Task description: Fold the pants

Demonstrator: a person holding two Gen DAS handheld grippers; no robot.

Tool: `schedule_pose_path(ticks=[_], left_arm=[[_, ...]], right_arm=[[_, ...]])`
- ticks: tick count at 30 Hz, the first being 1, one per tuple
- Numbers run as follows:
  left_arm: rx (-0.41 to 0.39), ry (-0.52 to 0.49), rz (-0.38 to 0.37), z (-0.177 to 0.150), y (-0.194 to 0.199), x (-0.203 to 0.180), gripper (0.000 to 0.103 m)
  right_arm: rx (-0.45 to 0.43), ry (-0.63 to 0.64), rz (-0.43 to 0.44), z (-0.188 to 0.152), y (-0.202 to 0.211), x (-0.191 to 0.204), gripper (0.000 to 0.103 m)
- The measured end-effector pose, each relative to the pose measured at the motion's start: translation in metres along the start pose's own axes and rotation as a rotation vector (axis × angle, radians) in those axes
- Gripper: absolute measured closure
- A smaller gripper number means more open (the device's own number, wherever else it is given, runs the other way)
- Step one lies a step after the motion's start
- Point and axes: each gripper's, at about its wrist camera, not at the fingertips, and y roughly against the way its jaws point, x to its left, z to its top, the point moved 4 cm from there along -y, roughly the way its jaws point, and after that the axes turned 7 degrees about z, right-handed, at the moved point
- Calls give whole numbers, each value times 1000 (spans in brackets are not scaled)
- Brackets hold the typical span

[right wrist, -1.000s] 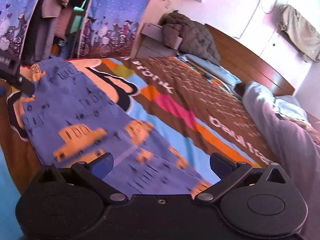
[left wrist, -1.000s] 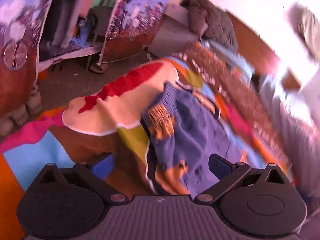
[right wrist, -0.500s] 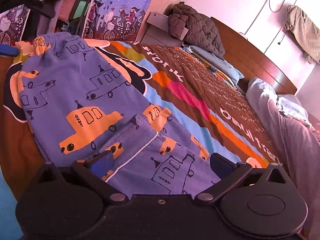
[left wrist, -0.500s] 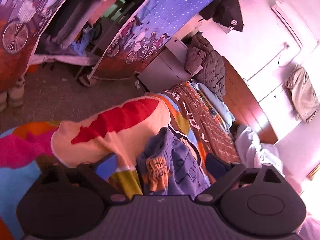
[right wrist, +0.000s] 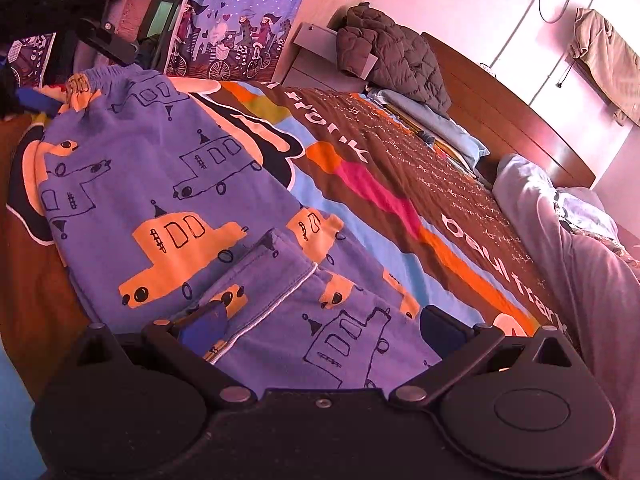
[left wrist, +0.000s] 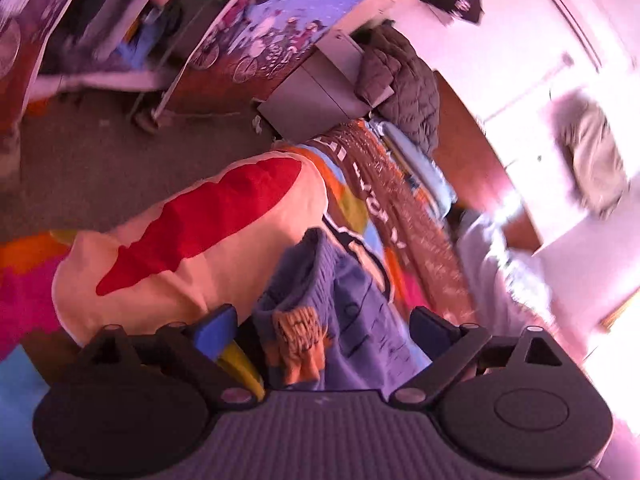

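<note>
Lying on the patterned bedspread (right wrist: 400, 168), blue car-print pants (right wrist: 160, 184); left gripper (left wrist: 320, 326) and right gripper (right wrist: 320, 330) both spread, fabric between fingers.

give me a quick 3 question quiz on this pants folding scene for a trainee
1. True or false: the pants are plain grey with no pattern.
2. Which part of the pants lies between the fingers of the left gripper? A) the gathered waistband B) a leg hem C) a pocket
3. Fill in: in the right wrist view, a flap of the pants showing a white seam is turned over near the ____ gripper.

Key:
1. False: they are blue with orange cars and buildings.
2. A
3. right
</note>
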Motion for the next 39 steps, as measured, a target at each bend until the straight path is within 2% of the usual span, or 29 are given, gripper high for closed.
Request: schedule_pose_path(ticks=[3,9,13,18,19,20,21,22,23,25,27,32,39], left_arm=[[7,26,-37,0,-6,7,2],[41,-3,-68,-3,-10,4,1],[30,20,-65,-3,-11,6,2],[19,3,-22,-5,-13,4,6],[11,6,-1,-5,-12,4,12],[3,13,21,-4,-12,4,27],[-4,30,54,-4,-12,7,36],[-3,52,80,-2,-13,10,56],[1,77,98,-1,-14,15,71],[6,127,99,1,-15,21,74],[2,112,108,1,-14,17,79],[-51,-48,142,-1,-6,-14,84],[-95,-220,124,-2,12,-59,84]], right_arm=[[-1,3,-2,0,0,0,1],[0,-2,0,0,0,0,1],[0,-2,0,0,0,-1,1],[-3,16,-12,0,0,0,1],[-3,17,-13,0,-1,0,1],[-3,15,-12,0,-1,0,1],[-3,14,-12,0,-1,0,1],[-3,14,-12,0,-1,0,1],[-3,13,-12,0,-1,1,1],[-3,14,-12,0,-1,1,1],[-4,15,-13,0,-1,1,1],[-5,26,-22,1,-2,3,1],[-17,56,-46,2,-1,8,1]])
